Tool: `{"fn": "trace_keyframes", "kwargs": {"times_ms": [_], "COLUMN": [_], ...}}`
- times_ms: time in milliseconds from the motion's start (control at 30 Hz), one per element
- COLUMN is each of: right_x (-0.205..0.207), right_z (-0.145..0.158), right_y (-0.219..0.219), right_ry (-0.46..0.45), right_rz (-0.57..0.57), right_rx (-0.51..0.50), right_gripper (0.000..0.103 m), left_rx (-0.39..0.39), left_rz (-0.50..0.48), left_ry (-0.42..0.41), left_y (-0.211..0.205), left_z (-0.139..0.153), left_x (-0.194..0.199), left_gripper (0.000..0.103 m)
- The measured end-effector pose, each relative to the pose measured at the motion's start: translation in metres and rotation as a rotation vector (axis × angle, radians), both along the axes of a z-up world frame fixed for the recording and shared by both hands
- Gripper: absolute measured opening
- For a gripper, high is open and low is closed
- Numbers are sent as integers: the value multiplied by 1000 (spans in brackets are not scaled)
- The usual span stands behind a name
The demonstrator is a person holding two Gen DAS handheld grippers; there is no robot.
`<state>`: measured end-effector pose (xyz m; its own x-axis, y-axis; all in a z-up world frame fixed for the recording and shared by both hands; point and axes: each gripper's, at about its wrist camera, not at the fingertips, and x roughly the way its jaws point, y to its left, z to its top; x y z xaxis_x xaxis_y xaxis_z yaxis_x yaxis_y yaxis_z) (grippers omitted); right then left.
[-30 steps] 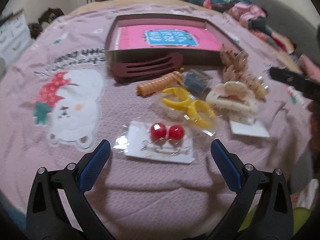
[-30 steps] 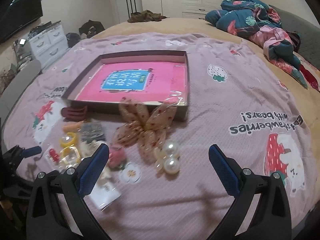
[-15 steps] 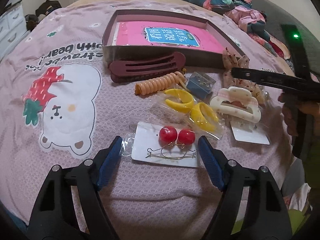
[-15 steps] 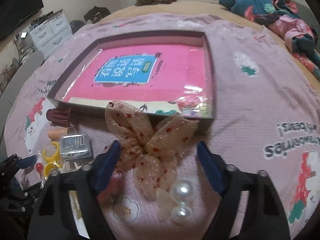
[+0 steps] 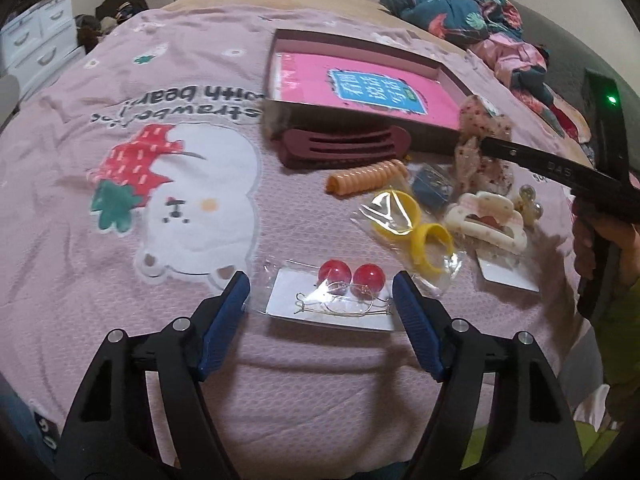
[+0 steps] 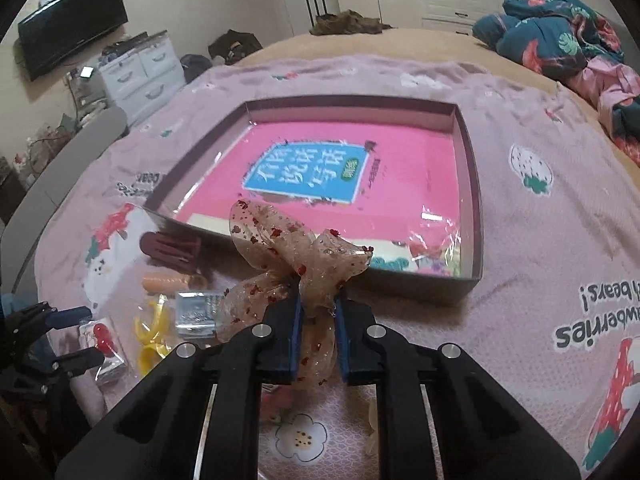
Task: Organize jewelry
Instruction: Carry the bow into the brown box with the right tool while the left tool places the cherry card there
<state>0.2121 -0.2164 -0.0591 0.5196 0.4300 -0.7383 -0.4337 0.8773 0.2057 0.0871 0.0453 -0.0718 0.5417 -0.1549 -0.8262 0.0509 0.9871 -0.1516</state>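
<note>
Nearest the lens, the right gripper (image 6: 318,312) has just been closed onto the sheer bow (image 6: 296,248), which a sec ago lay loose between wide jaws; it's now pinched at the knot, just in front of the box (image 6: 472,208). The left gripper (image 5: 320,292) has been narrowed a bit but is kept open, w/ the earring card (image 5: 340,300) between the pads, not touched. Bow is prob. ready to be lifted over the box wall; earrings likely go next.

Your right gripper (image 6: 317,316) has just closed and its blue pads pinch the sheer red-flecked bow (image 6: 298,250), just in front of the shallow box (image 6: 472,200) holding a pink book (image 6: 320,176).
</note>
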Motion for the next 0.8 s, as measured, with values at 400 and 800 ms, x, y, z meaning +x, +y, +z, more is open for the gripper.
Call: {"fn": "trace_keyframes", "kwargs": {"times_ms": [400,800], "right_x": [-8,-6], "right_z": [29,48], "right_y": [1,-4], "right_ry": [-57,-80], "right_rz": [7,2], "right_rx": [39,51], "right_gripper": [13,13], "left_rx": [4,-27], "left_rz": [39,-20], "left_ry": [-29,-66], "left_y": [22,4], "left_z": [15,42], "left_x": [5,39], "left_gripper": [62,46]}}
